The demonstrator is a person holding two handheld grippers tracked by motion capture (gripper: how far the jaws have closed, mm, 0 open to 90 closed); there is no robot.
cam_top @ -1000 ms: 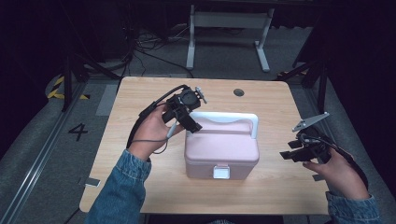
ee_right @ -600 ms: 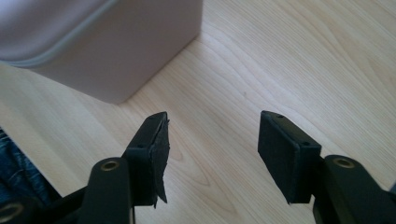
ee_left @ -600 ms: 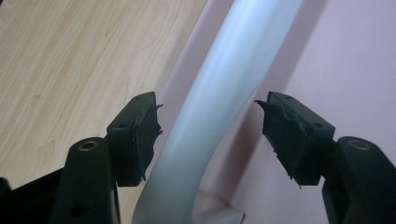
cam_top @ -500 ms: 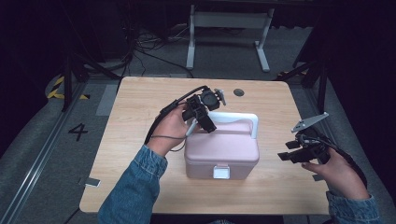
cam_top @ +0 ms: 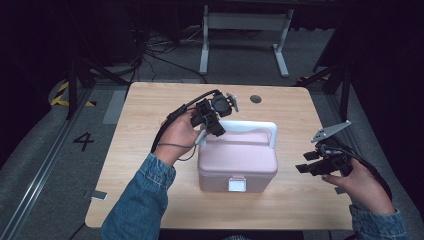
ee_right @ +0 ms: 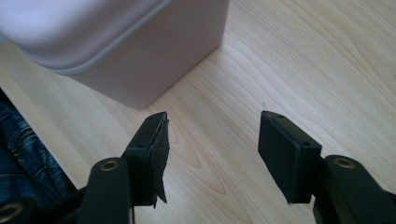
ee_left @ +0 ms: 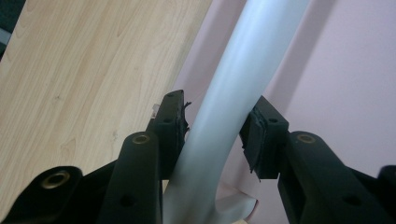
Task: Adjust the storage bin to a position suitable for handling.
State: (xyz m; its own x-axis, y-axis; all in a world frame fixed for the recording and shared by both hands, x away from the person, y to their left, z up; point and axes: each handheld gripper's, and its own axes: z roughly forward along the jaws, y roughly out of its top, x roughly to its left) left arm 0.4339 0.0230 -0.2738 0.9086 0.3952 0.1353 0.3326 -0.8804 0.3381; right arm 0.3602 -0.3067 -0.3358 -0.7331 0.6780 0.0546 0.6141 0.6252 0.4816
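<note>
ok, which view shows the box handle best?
The high view: the whole white handle arches over the pink box. The left gripper view shows one stretch between the left tongs; the right gripper view shows just the box's corner.

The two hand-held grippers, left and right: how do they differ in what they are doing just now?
The left hand-held gripper has its jaws around the white handle of the pink box; the right hand-held gripper has nothing between its jaws. The left one is over the box's far left corner; the right one hangs apart from the box, near the table edge. The right one's jaws stand wide open; the left one's sit close to the handle. Both are black, with two padded jaws.
</note>
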